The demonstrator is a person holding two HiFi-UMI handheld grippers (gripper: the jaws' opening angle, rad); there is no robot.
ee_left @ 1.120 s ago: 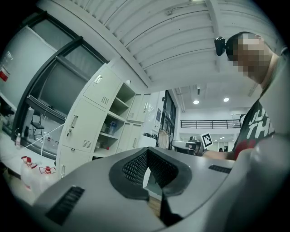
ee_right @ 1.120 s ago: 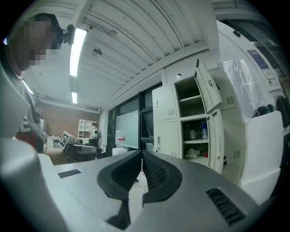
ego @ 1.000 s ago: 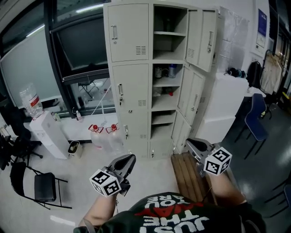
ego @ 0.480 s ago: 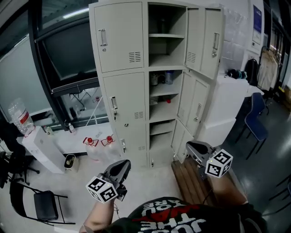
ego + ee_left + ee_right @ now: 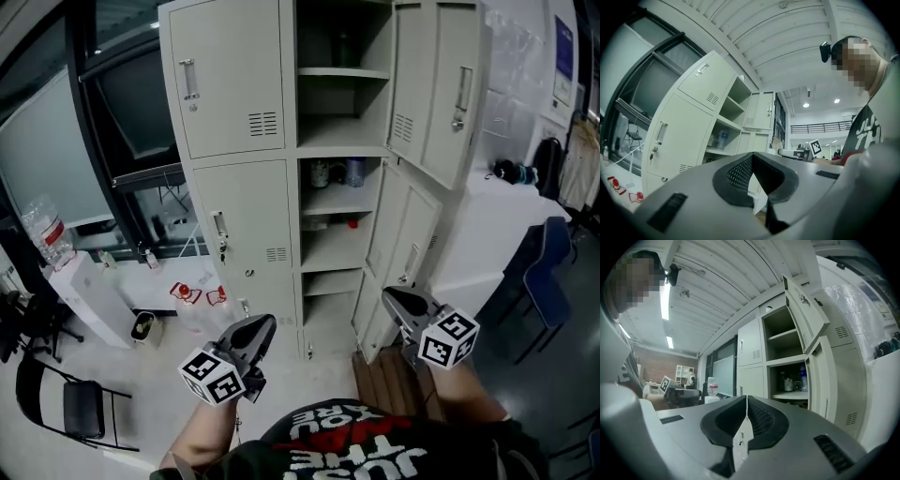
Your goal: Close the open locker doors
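Head view, looking steeply down over a person's two outstretched forearms toward a tall grey locker [image 5: 234,197]. The left claw [image 5: 266,324] and the right claw [image 5: 388,294] both point forward at the locker, roughly level, with their marker cubes facing up. Each claw is fully closed and carries nothing. The left and right gripper views show the dark pads pressed together, with only the locker beyond them.

Ahead of the left claw, the locker's left column is closed. Ahead of the right claw, the right column stands open. The top door [image 5: 441,89] is high above that claw and the middle door [image 5: 405,230] is just above it. The bottom door [image 5: 368,323] is at about the claw's level and nearest to it, apparently not touching. All three doors are upright, hinged on their compartments' right edge, with their free edges swung out toward the person. Bare shelves [image 5: 342,202] lie left of the doors.

The right claw looks the nearer one. Closing a door likely means getting to its right side and pushing it leftward.
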